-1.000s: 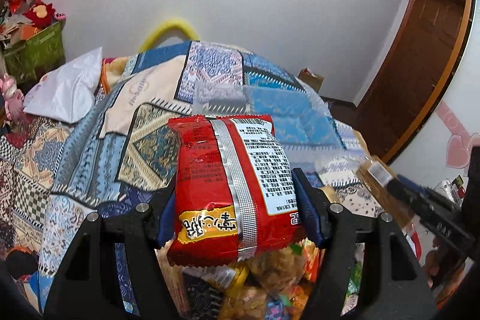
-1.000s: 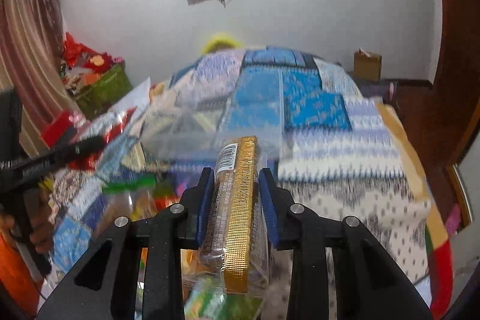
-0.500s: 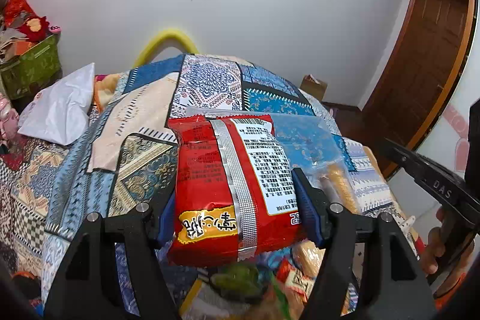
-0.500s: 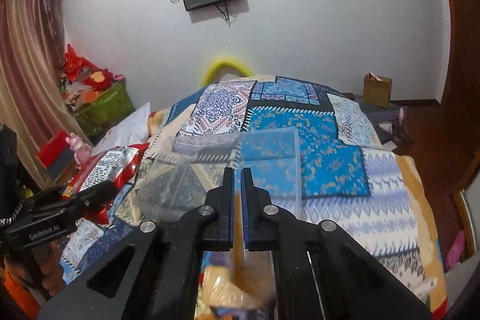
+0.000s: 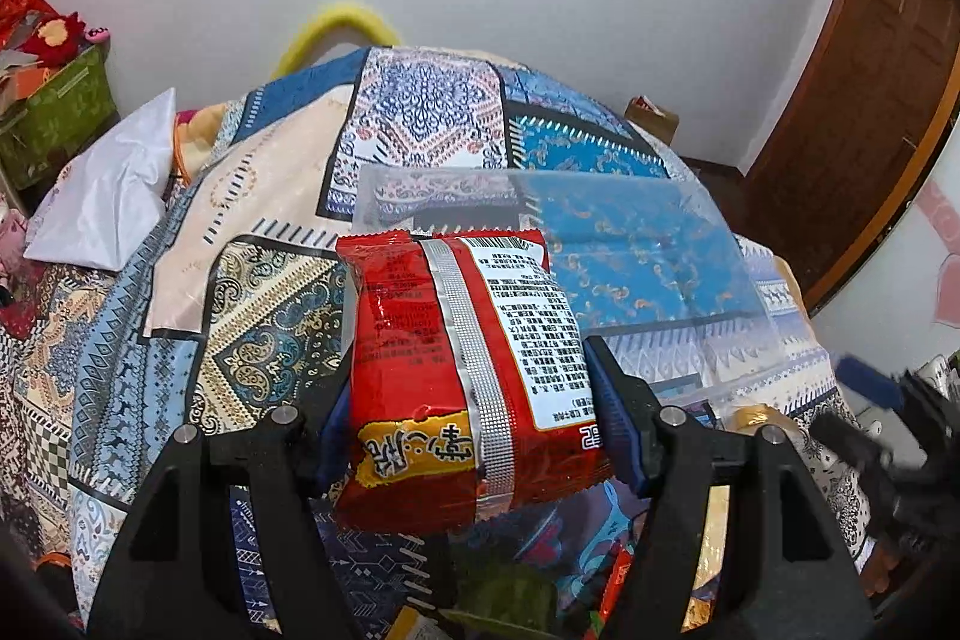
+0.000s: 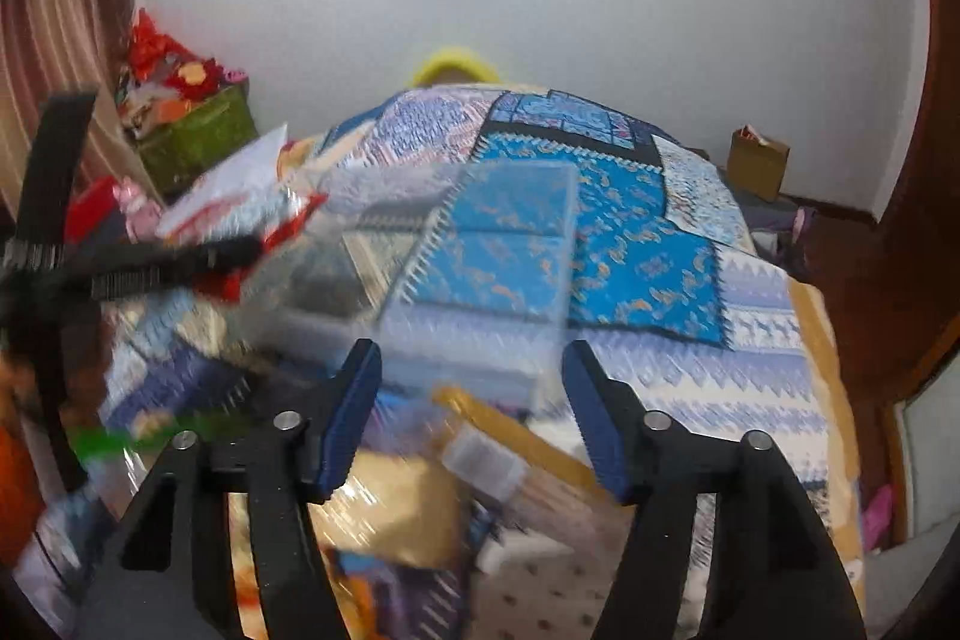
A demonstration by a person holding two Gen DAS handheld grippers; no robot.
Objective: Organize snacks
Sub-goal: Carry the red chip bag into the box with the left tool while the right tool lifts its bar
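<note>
Snacks are mid-sort on the quilt-covered bed. One red packet [image 5: 462, 382] sits upright between the blue pads of the left gripper [image 5: 468, 436], back side to the camera, with its silver seam and printed label showing; the jaws are closed onto its two sides at about the packet's width, and it is held clear of the quilt [image 5: 270, 316]. Just beyond it lies a clear bin [image 5: 552, 244], its see-through walls letting the blue patchwork show. Below the packet, at the near edge of the view, a loose pile of other snacks [image 5: 528, 580] lies on the bed.

The right gripper [image 6: 474, 418] is spread wide with nothing between its pads. Under it, blurred by motion, a gold-edged pack [image 6: 510, 442] lies among the wrappers close to the bin's near wall; I cannot tell whether it is inside the bin or just in front of it.

My reading is that the step in hand is carrying the red packet to the bin, while the right side is free for another pick. The next move calls for bringing the packet forward over the bin's near rim, lowering it until it is inside the walls, then opening the jaws. The bin's clear walls are hard to see, so the approach wants height enough to pass over the rim. The right gripper should stay out of that path, toward the pile.
</note>
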